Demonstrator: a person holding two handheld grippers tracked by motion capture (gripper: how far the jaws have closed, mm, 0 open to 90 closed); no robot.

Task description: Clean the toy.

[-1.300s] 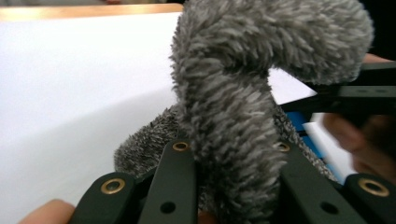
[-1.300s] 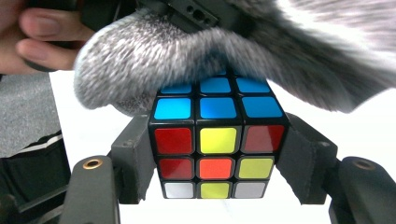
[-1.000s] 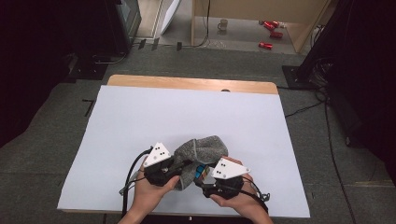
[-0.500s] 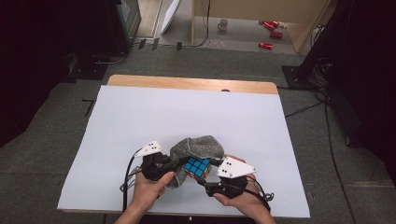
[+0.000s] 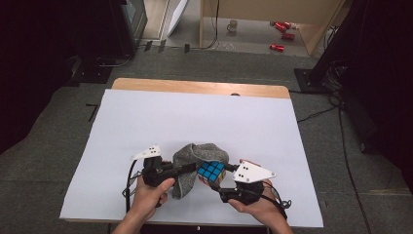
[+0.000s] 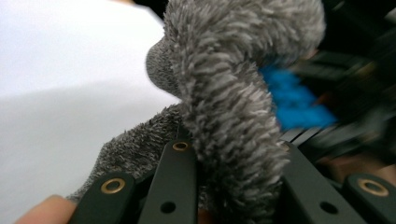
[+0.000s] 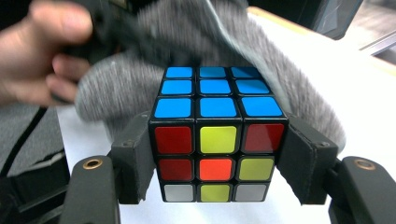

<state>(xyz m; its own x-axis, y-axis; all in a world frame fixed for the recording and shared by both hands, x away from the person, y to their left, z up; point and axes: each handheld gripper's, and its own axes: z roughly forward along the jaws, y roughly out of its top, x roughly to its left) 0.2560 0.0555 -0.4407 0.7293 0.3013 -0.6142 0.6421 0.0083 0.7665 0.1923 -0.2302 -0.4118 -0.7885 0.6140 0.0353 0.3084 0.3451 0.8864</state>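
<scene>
Up close, the right claw (image 7: pixel 219 154) is clamped on a puzzle cube (image 7: pixel 217 135), one pad pressed flat against each side; the cube's top face is all blue, its near face a mix of red, yellow, orange and white. From above, the cube (image 5: pixel 212 172) sits near the front edge of the white-covered bench (image 5: pixel 146 117), between the person's two hands. The left claw (image 5: pixel 187 169) is closed on a fluffy grey cloth (image 5: pixel 195 155) (a thick fold rises between its jaws), pinching it just beside the cube. This cloth (image 6: pixel 224 93) drapes behind and to the left of the cube, touching it.
</scene>
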